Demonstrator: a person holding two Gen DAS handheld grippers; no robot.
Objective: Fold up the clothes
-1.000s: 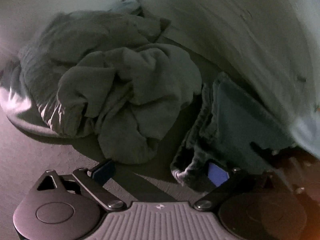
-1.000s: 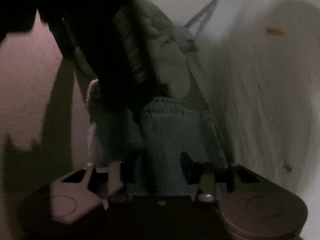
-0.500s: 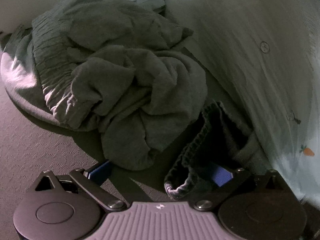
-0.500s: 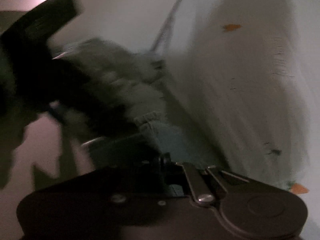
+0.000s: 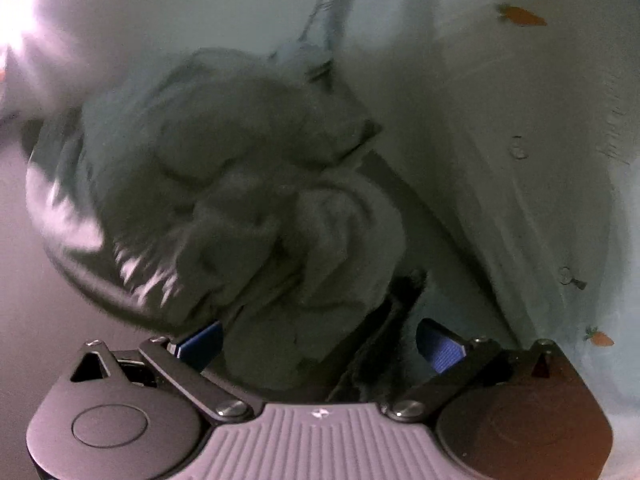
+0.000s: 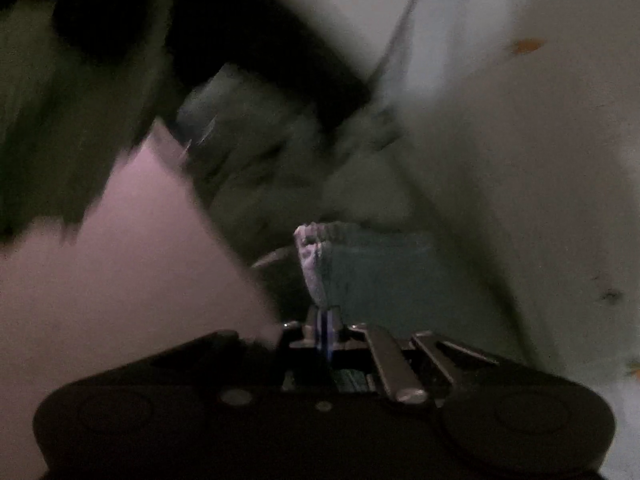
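The right gripper (image 6: 325,334) pinches a teal ribbed cuff (image 6: 360,264) running toward 12 o'clock, while the left gripper (image 5: 320,344) gapes over a crumpled grey heap (image 5: 248,208).

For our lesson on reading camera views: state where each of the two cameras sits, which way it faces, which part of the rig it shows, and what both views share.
Left wrist: sits on the left gripper, facing forward over a crumpled grey clothes pile; its blue-padded fingers stand apart.
Right wrist: sits on the right gripper, facing forward along a teal garment; its fingers are pinched on the garment's edge.
Shared: the pale carrot-print sheet on the right and the grey pile.
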